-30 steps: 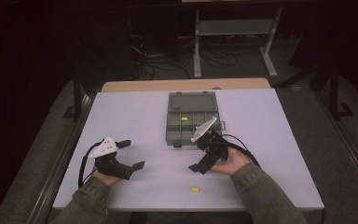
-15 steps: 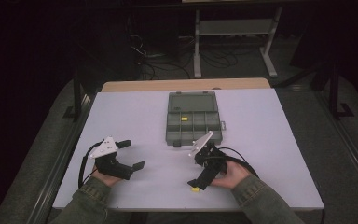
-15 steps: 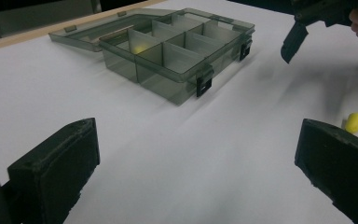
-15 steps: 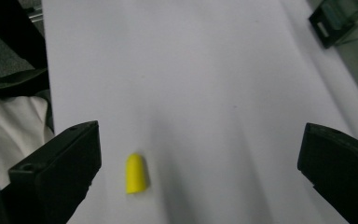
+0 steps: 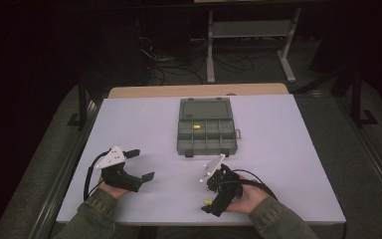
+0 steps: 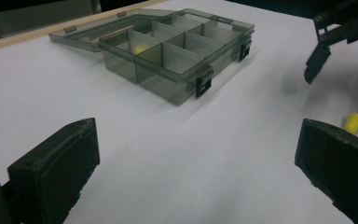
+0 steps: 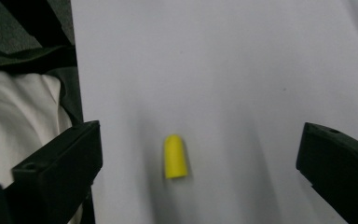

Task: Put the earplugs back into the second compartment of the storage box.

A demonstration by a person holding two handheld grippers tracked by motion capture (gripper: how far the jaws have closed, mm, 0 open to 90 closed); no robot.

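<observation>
A small yellow foam plug [image 5: 207, 202] [image 7: 175, 157] lies on the white table near its front edge. My right gripper [image 5: 210, 206] [image 7: 198, 140] points down over it, open. Its jaws have just been closing a little, and the plug lies between them untouched. The same plug [image 6: 353, 122] shows at the right in the left gripper view. My left gripper [image 5: 143, 164] [image 6: 198, 135] rests at the front left, open and empty, aimed at an open grey compartment box [image 5: 206, 149] [image 6: 168, 84]. Another yellow plug [image 5: 196, 126] [image 6: 137, 48] lies in one rear compartment.
The white table [image 5: 288, 149] ends just in front of both hands. The box lid [image 5: 204, 107] lies flat behind the box. Past the table stand a metal rack [image 5: 251, 30] and floor cables [image 5: 169, 64]. White clothing [image 7: 18, 112] shows beyond the table's edge.
My right gripper has moved from beside the box toward the front edge and down, and now stands over the yellow plug. The left gripper has stayed put.
</observation>
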